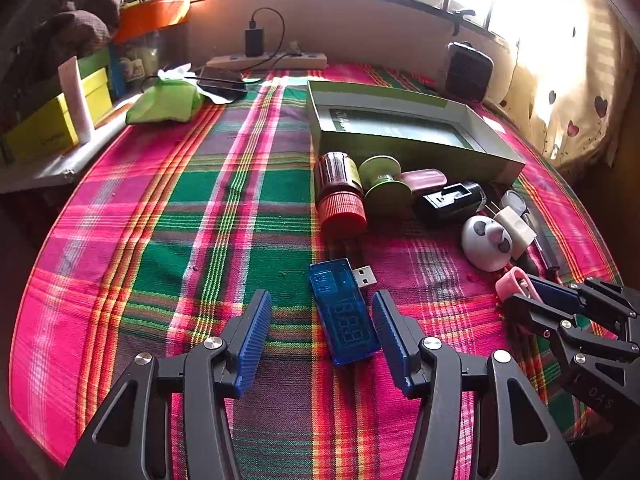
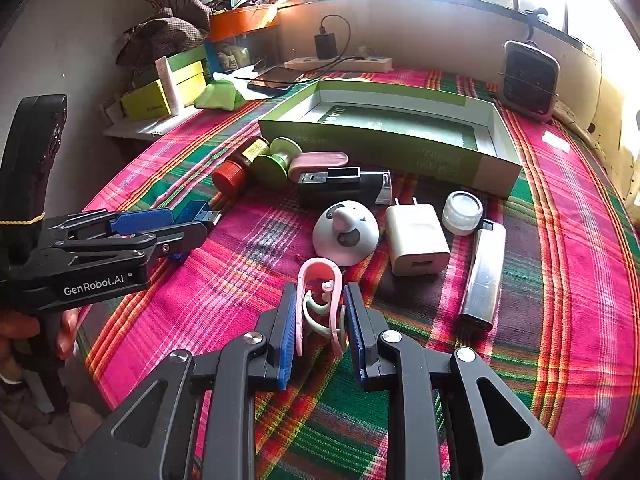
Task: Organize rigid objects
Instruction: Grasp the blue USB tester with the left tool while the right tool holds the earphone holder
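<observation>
Between the right gripper's (image 2: 320, 312) fingers sits a pink clip (image 2: 320, 300), pads pressed on both its sides, just above the plaid cloth (image 2: 560, 320); beyond it a white dome figure (image 2: 346, 232), white charger (image 2: 418, 240), silver lighter (image 2: 482, 276) and small jar (image 2: 463, 212); open green box (image 2: 380, 144) further back, empty; left gripper (image 1: 322, 328) fingers wide, straddling a blue USB meter (image 1: 344, 312) lying on the cloth, pads not touching it.
</observation>
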